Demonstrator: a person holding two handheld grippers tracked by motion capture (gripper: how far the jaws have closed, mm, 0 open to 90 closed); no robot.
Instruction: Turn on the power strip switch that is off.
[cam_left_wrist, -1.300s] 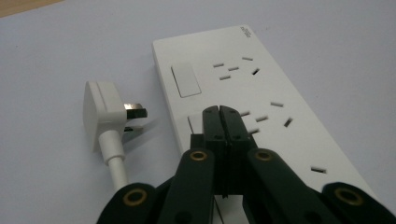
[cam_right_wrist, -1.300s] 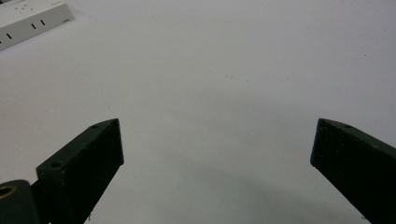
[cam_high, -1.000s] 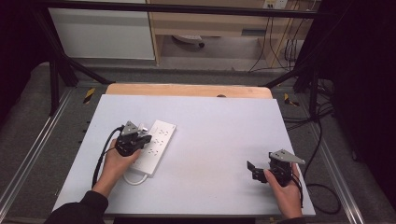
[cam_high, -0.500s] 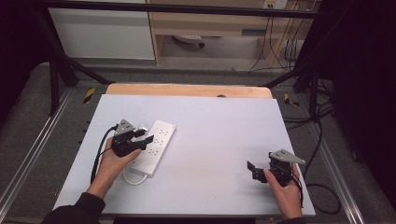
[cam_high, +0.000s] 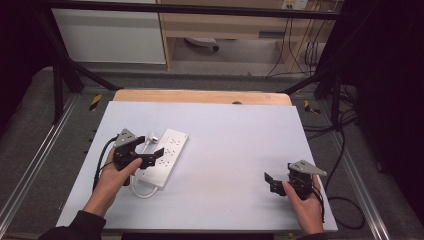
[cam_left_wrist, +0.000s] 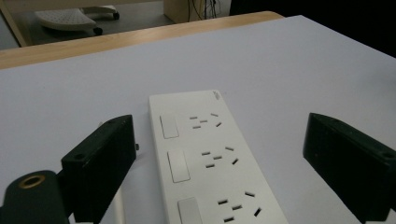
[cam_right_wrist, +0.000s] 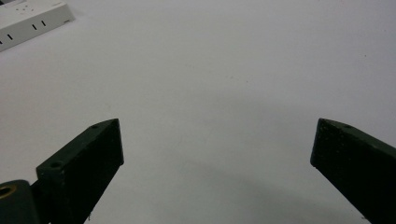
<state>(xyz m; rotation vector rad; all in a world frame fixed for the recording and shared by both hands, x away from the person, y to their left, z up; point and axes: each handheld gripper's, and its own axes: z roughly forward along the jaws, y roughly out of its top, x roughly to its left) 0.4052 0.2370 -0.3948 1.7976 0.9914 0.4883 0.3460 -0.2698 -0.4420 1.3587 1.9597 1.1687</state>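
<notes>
A white power strip (cam_high: 169, 151) lies flat on the left half of the white table (cam_high: 235, 145), its white cable (cam_high: 142, 193) looped at the near end. My left gripper (cam_high: 151, 147) hovers at the strip's left side, and its jaws have just been opening. In the left gripper view the left gripper (cam_left_wrist: 219, 135) stands wide open over the power strip (cam_left_wrist: 205, 158), with neither pad touching it. Near the front right corner, my right gripper (cam_high: 270, 183) rests open. Bare table lies between the jaws of the right gripper (cam_right_wrist: 217, 130), and an end of the power strip (cam_right_wrist: 32, 18) lies far off.
A wooden strip (cam_high: 200, 96) runs along the table's far edge. Metal rails (cam_high: 30, 170) flank the table on both sides. Black cables (cam_high: 345, 150) hang off the right side. A small white plug-like piece (cam_high: 153, 136) lies by the strip's left edge.
The left gripper's jaws went from shut to wide open, and the hand drew back to the left and lifted off the power strip. The right hand kept still.
</notes>
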